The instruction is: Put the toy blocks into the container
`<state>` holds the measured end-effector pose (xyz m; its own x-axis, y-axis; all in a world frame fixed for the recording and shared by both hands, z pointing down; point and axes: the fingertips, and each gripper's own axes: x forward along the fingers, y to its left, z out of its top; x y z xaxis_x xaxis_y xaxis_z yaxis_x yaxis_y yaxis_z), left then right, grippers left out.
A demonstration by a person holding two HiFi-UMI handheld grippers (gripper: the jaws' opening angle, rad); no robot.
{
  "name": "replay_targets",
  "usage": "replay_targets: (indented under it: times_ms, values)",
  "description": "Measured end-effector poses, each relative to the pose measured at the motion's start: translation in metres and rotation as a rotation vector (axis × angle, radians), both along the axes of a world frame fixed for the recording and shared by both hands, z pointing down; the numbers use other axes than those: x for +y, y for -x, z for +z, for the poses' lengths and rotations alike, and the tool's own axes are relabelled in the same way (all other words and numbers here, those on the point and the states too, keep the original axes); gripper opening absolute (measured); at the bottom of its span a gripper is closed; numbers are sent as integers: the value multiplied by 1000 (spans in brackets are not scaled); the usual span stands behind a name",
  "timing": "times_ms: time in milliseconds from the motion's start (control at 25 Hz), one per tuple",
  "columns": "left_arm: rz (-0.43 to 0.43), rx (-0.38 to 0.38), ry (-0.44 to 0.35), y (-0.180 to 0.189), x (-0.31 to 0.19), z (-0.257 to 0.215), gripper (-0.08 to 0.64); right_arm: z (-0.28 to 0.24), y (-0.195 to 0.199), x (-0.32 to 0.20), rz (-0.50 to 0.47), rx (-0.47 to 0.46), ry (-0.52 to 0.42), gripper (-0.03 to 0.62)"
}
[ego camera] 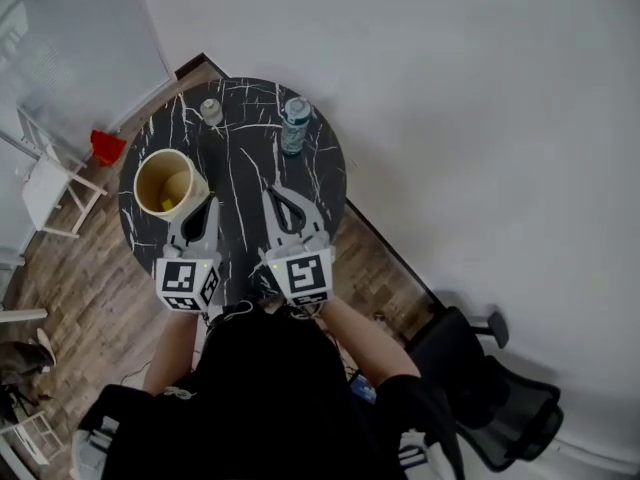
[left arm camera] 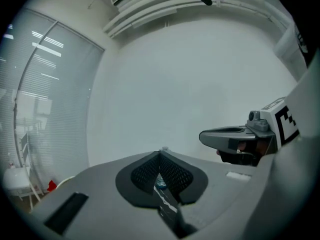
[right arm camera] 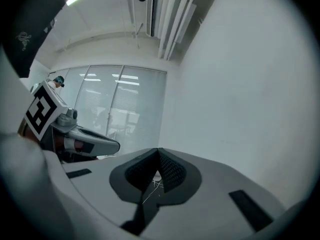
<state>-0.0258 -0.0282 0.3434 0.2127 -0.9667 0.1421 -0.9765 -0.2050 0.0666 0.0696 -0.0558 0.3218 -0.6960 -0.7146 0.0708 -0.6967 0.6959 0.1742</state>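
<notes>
A tan round container stands on the left side of the black marble table, with a yellow block lying inside it. I see no other blocks on the table. My left gripper hovers just right of the container's rim, shut and empty. My right gripper is beside it over the table's middle, also shut and empty. In the left gripper view the jaws meet at the tip and point up toward the wall. The right gripper view shows its jaws closed the same way.
A clear bottle with a blue label and a small jar stand at the table's far side. A white rack and a red object sit on the wood floor at left. A black office chair is at lower right.
</notes>
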Motion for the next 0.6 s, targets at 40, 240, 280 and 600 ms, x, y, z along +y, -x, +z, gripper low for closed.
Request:
replay_targets:
  times_ms: [40,240,280,600]
  values:
    - [2,-2,-13,-8,-1,-4,0,-6,-9,1,9,-14,-5,-3]
    - [-8,0,-52,-31,-2,-20,0,-25,-39,3,27,-76,-15,-3]
    - [-13,-1,-61,-34,-1,-23,0,-26,-44,3,35,-81,-18,-3]
    - [-23,-25,-99,-52,4,-40,0,-40,-67,5,46,-101,-59,-3]
